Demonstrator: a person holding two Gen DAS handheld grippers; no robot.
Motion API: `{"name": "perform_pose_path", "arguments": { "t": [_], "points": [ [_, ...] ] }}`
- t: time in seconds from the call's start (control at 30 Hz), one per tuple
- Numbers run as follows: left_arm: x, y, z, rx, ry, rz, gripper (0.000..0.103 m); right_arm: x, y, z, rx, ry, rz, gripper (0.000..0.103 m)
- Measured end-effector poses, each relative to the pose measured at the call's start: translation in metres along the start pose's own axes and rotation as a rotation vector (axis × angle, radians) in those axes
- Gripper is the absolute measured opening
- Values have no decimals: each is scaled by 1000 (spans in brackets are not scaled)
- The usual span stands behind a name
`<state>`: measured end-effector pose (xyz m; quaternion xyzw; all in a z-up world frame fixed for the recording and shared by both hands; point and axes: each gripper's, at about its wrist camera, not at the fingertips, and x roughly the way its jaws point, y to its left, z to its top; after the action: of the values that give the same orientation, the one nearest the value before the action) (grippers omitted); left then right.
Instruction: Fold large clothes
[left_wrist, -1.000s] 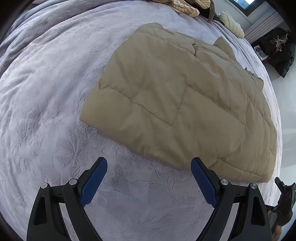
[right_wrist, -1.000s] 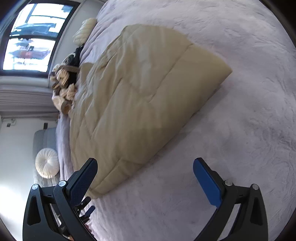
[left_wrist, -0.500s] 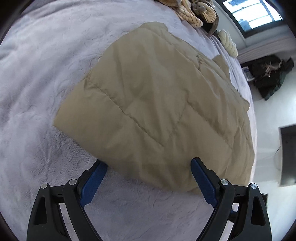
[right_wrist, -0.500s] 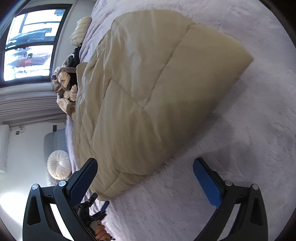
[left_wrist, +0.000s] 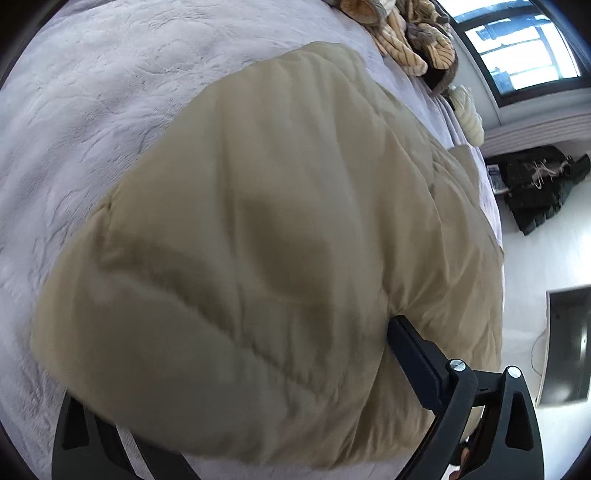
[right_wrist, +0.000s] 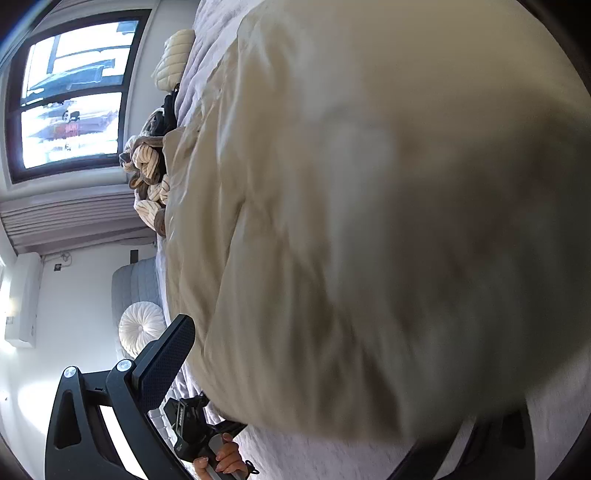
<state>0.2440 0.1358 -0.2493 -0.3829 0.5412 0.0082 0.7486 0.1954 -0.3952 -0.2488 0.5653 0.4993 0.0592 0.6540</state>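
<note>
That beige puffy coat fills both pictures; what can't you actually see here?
- Left wrist view: the beige coat covers one finger of the left gripper.
- Right wrist view: the coat's near edge is blurred and hides one finger of the right gripper.
- Both views: whether any pad presses the coat.

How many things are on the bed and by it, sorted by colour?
Beige: 1, the puffy jacket.
Striped tan: 1, the heap of knitwear.
Cream: 2, the ribbed cushion and the round cushion.
Black: 1, the clothes pile on the floor.
Total: 5.
</note>
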Motion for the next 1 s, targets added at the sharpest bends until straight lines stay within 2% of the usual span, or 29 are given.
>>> {"name": "perform_pose_path", "arguments": {
  "t": [0.1,0.17,0.2,0.23,0.27,0.3,0.33,0.4,0.5,0.63,0.77,1.0],
  "points": [
    [3,-5,5,-11,-17,13,95,2,-1,0,19,-13,12,103],
    [1,-9,6,1,-26,3,65,0,-3,-1,30,-15,24,102],
    [-3,-9,5,7,-26,-11,56,-2,-4,-2,46,-17,27,100],
    [-6,-10,4,14,-22,-35,40,-3,-5,-2,56,-17,27,98],
    [-12,-11,2,24,-23,-46,31,-5,-8,-2,76,-16,21,90],
    [-15,-16,2,41,-32,-47,28,-5,-10,-1,91,-11,19,75],
    [-19,-21,2,63,-41,-49,23,-5,-12,-1,106,-5,28,71],
    [-29,-28,3,98,-59,-55,20,-6,-14,-1,119,4,65,50],
    [-47,-38,2,127,-82,-88,17,-11,-7,-1,86,15,90,35],
    [-72,-46,-7,129,-107,-129,17,-22,7,0,37,34,136,29],
    [-92,-50,-31,158,-106,-118,17,-33,15,-1,-18,50,138,27],
    [-126,-23,-81,160,-67,-126,17,-60,4,-34,-63,75,122,27]
  ]
}}
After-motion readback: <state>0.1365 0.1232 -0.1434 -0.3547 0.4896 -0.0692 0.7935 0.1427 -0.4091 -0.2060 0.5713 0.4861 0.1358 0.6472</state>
